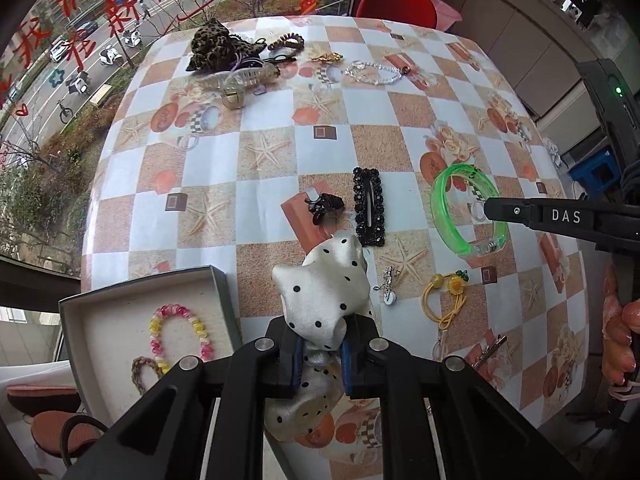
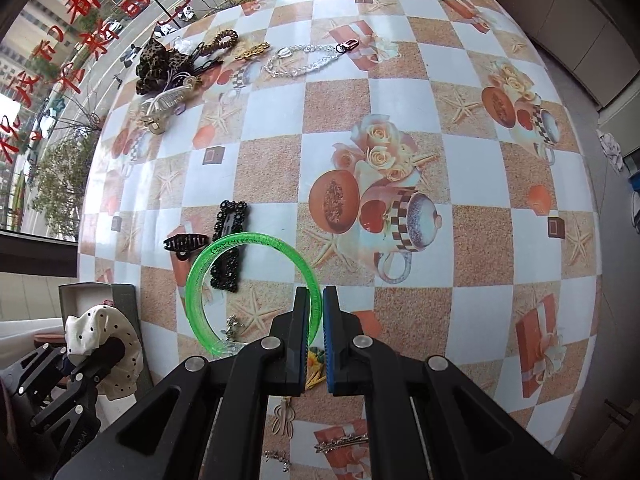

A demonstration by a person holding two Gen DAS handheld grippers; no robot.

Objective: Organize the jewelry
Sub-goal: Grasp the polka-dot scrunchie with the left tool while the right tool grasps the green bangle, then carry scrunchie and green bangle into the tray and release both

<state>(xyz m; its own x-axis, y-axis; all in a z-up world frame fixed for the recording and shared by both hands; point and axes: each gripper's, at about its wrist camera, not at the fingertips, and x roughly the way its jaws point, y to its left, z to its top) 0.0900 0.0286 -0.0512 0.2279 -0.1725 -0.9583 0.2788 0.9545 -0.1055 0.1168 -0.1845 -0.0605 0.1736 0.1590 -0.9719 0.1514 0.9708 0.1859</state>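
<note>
My left gripper point(image 1: 319, 354) is shut on a white polka-dot scrunchie point(image 1: 326, 292) and holds it above the table's near edge, right of the open grey box point(image 1: 218, 280). The box holds a pink-yellow bead bracelet point(image 1: 178, 334) and a braided tie point(image 1: 142, 368). My right gripper point(image 2: 317, 320) is shut on the rim of a green bangle point(image 2: 208, 264); the bangle also shows in the left wrist view point(image 1: 444, 216). A black rhinestone clip point(image 1: 368, 206), a black claw clip point(image 1: 324, 205), a silver charm point(image 1: 388, 286) and a yellow flower tie point(image 1: 446, 298) lie nearby.
At the far left of the checkered table point(image 1: 328, 148) lie a leopard scrunchie point(image 1: 214, 44), a white belt point(image 1: 240, 78), a coil tie point(image 1: 286, 42), a gold clip point(image 1: 326, 56) and a crystal chain point(image 1: 374, 72). A red chair point(image 1: 396, 0) stands behind. A silver clip point(image 2: 340, 442) lies near the front edge.
</note>
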